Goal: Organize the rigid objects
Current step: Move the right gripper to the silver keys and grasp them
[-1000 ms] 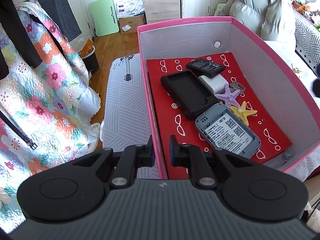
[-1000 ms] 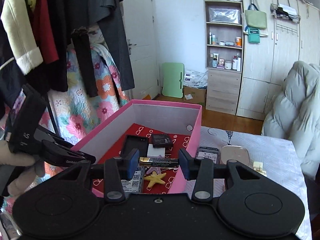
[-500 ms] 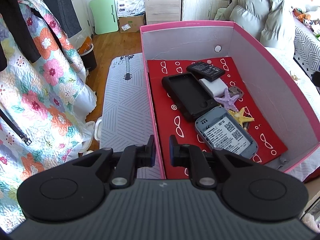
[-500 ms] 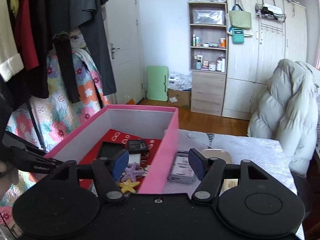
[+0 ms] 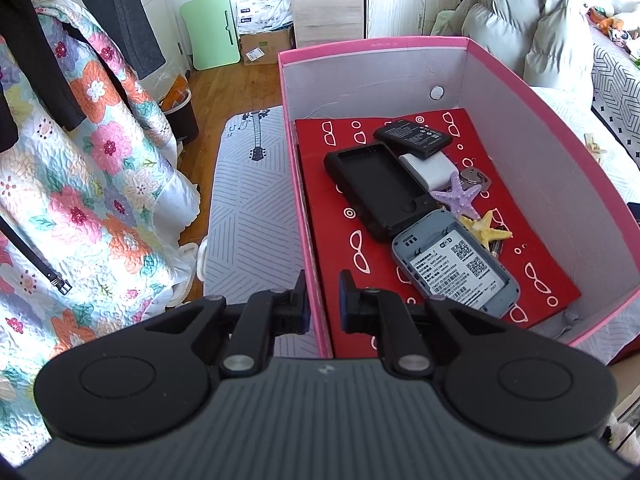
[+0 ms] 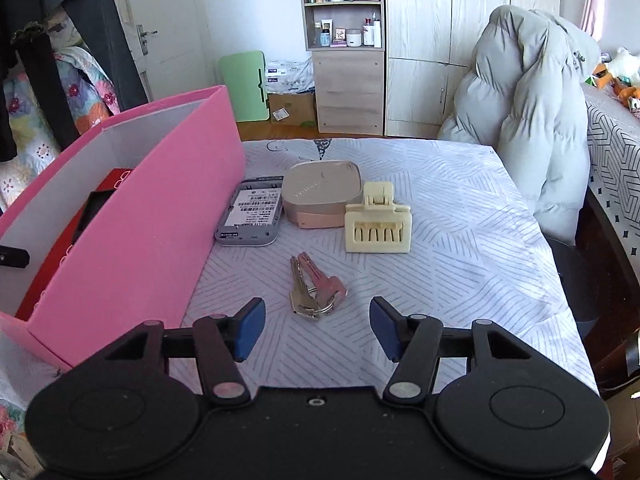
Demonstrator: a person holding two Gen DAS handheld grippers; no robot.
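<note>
The left gripper [image 5: 322,300] pinches the near left wall of the pink cardboard box [image 5: 310,240], one finger outside and one inside, and so steadies it. The right gripper [image 6: 316,330] hangs with its jaws spread wide and empty above the small bunch of metal keys [image 6: 316,290], which lies on the grey striped tablecloth [image 6: 460,240] just in front of it.

The keys are probably light, stiff and a little slippery. They lie flat, so I think the best hold is across the heads at the ring, with the fingers low on the cloth.

Farther away lie a cream plastic hair claw [image 6: 378,226], a beige rounded case [image 6: 324,196] and a grey router with its back open [image 6: 250,216]; the router lies close beside the box wall. There is open cloth to the right of the keys. On the left the tall pink wall is near, so the keys must be lifted over its rim. Inside, the red mat [image 5: 340,204] has free room near the left wall.
</note>
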